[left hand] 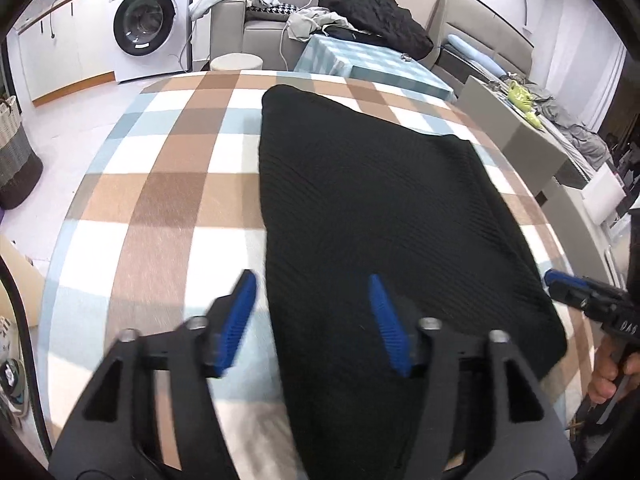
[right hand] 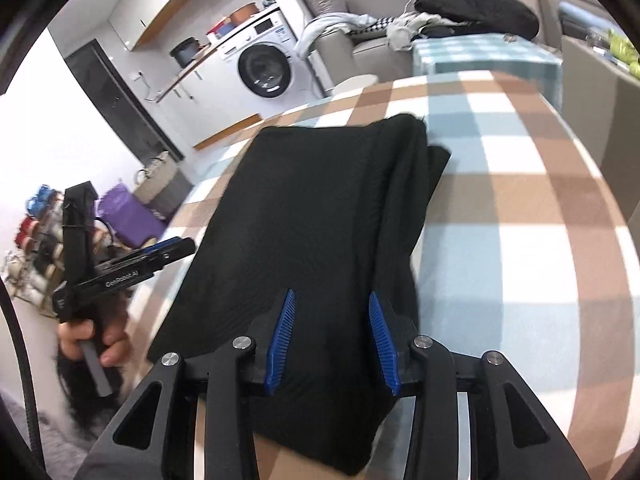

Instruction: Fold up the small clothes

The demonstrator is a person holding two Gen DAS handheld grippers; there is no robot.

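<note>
Black ribbed garment (left hand: 380, 208) lay flat, folded into a long panel, on the surface covered with a brown, white and pale-blue checked cloth (left hand: 160, 200). In the right wrist view a second layer showed along its right edge, stepped out a little at the far corner.

Left hand-held gripper (left hand: 312, 304) was above the near left edge of the garment, jaws spread wide: left blue pad (left hand: 236, 316) over the checked cloth, right pad over the black fabric. Nothing pinched.

Right hand-held gripper (right hand: 332, 336) hung over the near end of the garment, jaws parted with a clear gap between the blue pads (right hand: 378, 336). Fabric lay flat below, not gripped.

Each view showed the other gripper at its edge with a hand on the handle.

Background: washing machine (left hand: 146, 24), sofa with a heap of clothes (left hand: 376, 16), laundry basket (left hand: 16, 152) on the floor.
</note>
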